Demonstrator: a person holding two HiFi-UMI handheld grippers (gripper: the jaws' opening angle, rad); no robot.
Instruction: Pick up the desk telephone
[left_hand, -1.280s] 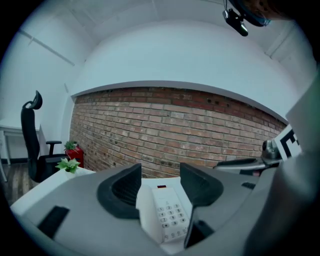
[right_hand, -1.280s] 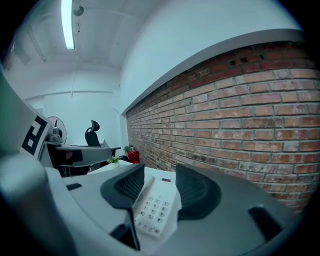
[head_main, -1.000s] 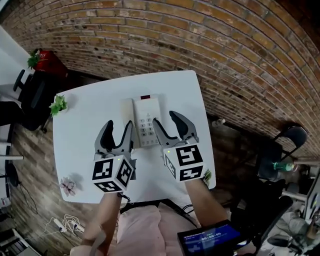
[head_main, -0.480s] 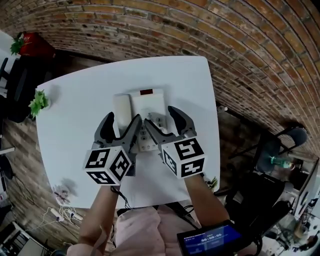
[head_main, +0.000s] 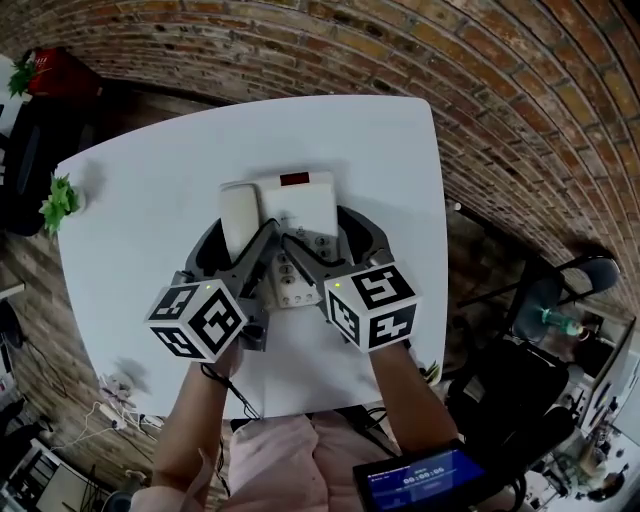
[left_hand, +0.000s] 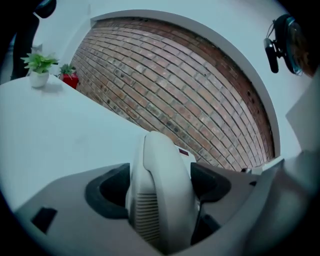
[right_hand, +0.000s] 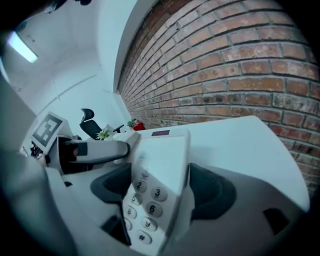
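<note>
Two sets of jaws straddle the telephone (head_main: 297, 200) on the desk (head_main: 140, 200): left hand-held gripper (head_main: 242, 232) around the handset (head_main: 238, 205), right hand-held gripper (head_main: 313, 224) around the keypad (right_hand: 142, 202) end. Both stand wide, having just been opening; no pad seen pressing. Step: approach done, grasp pending. Next prob. needs both closing evenly, then a level lift w/ handset kept cradled. Phone's near end hides under the grippers; cord not visible.

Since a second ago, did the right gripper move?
Yes. The right gripper slid forward along the telephone; its jaws, just opened wider, now straddle it.
</note>
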